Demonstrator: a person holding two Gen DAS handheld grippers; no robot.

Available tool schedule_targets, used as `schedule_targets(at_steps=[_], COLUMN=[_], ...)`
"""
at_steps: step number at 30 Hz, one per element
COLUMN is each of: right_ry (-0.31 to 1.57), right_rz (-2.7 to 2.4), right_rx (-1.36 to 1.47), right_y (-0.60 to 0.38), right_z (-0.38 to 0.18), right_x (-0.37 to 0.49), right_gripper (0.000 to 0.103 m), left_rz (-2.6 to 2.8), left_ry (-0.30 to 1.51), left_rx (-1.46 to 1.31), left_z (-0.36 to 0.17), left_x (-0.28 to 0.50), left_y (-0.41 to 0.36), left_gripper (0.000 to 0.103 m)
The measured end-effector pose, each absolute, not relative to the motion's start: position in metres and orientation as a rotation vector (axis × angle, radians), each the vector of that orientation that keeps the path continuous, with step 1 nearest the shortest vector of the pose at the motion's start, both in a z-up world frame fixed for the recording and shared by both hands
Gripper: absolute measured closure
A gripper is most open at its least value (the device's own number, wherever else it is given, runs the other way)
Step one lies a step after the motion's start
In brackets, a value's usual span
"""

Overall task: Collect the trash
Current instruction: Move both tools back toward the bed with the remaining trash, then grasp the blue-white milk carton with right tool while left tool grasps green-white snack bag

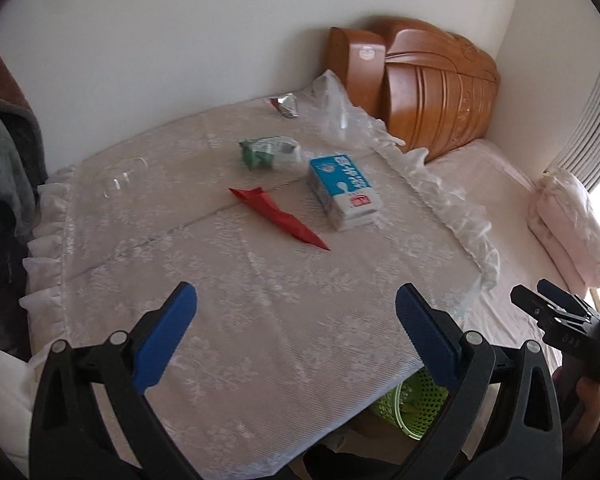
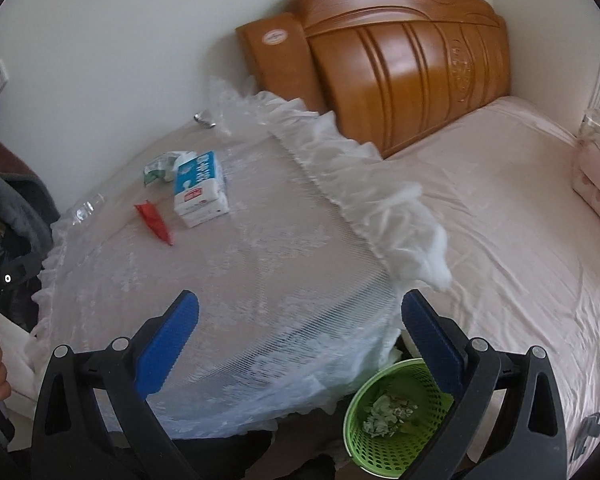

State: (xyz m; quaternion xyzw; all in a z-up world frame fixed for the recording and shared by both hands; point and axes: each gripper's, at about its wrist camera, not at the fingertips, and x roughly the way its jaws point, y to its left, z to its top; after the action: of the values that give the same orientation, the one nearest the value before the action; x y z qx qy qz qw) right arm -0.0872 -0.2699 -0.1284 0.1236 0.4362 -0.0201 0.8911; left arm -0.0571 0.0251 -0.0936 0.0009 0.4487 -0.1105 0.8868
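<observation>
On the lace-covered table lie a folded red paper, a blue and white carton, a crumpled green and white wrapper, a silvery wrapper and clear plastic. My left gripper hovers open over the table's near part, with nothing between its blue pads. My right gripper is open and empty above the table's near corner; it also shows at the right edge of the left wrist view. A green basket with crumpled trash stands on the floor below that corner.
A clear plastic cup lies near the table's left edge. A bed with a pink sheet, a wooden headboard and folded pink bedding fills the right side. Dark clothing hangs at the left. A white wall runs behind.
</observation>
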Motion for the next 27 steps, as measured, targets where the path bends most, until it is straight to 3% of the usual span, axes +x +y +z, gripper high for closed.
schedule_targets(at_steps=[13,27], right_ry=[0.946,1.106], right_rz=[0.037,0.042], right_rx=[0.222,0.002], right_y=[-0.213,-0.135], right_z=[-0.138,-0.21], right_x=[-0.003,0.144], right_gripper=[0.002,0.002], left_rz=[-0.187,-0.173], left_ry=[0.961,0.985], left_rx=[-0.007,-0.002], left_z=[-0.109,-0.124], left_x=[-0.03,0.014], left_y=[0.065,0.102], left_gripper=[0.008,0.008])
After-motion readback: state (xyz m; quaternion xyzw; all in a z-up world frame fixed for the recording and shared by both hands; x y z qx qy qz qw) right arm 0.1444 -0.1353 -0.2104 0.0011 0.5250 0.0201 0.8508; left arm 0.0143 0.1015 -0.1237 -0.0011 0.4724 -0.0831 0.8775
